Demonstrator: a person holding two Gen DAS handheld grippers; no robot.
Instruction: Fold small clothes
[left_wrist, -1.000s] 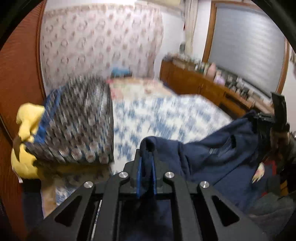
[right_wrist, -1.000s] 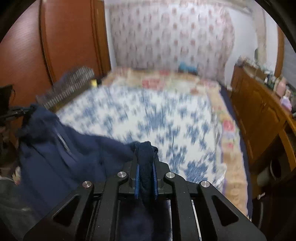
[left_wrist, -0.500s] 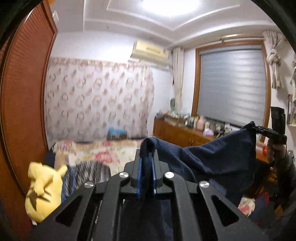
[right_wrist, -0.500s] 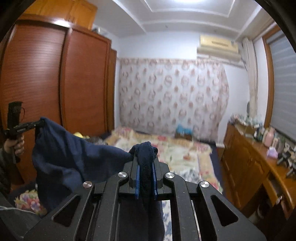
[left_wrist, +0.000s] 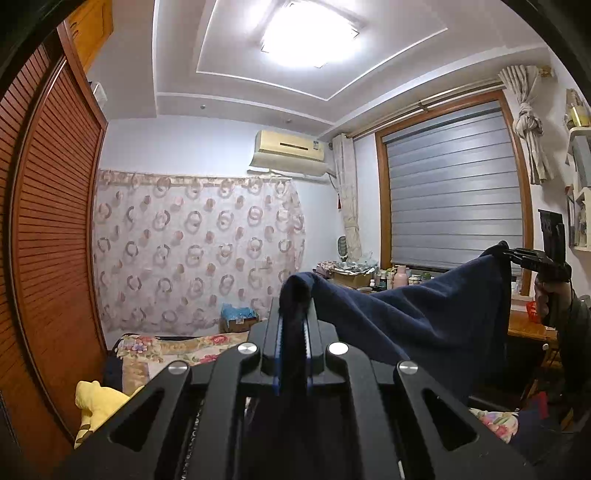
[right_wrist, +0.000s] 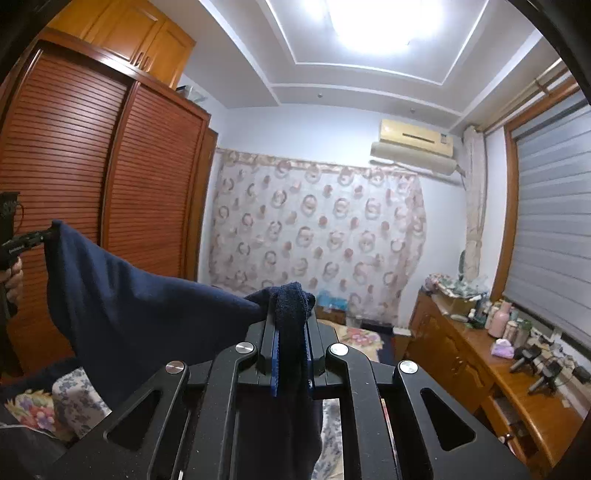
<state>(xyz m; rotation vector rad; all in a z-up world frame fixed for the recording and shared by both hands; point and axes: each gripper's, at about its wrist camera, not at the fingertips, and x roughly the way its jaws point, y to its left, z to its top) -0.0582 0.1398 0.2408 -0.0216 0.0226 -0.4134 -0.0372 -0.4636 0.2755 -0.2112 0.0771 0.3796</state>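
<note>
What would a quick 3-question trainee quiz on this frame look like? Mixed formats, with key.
1. True or false: the left gripper is shut on the navy garment.
2. The right gripper grips: A) the garment B) a yellow toy C) nothing.
3. Fill in: the garment hangs ___ the two grippers, off the bed.

Key: 1 true; 2 A; 3 between.

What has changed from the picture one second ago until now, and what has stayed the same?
Both tools tilted upward: one second ago they looked down on the blue-patterned bedspread, now they face the ceiling light and the far wall. The navy garment rose with them and now hangs stretched in the air. Unchanged: the left tool and the right tool are each shut on a corner of it; nothing was let go.
</note>
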